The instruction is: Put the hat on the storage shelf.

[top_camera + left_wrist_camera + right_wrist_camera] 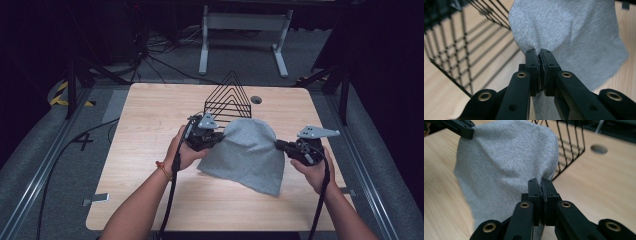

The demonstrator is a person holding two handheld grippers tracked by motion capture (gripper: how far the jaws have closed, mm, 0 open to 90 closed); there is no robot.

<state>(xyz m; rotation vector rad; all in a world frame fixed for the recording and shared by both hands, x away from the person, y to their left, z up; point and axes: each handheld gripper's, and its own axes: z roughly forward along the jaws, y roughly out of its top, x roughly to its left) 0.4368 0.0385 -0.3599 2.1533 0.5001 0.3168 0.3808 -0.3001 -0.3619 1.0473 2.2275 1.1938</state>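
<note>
Standing on grey carpet, wooden table [150, 150] bears wire rack [227, 100], perhaps touching cloth [247, 155].

Even overhead light falls on the desk [150, 165], which is bright while the floor and room around it sink into near black. A soft shadow lies on the desk just under the grey cloth [247, 155]. In both gripper views the near black jaws are slightly soft, the cloth's lower edge blurs, and the wire rack [456, 45] behind the cloth is out of focus.
</note>
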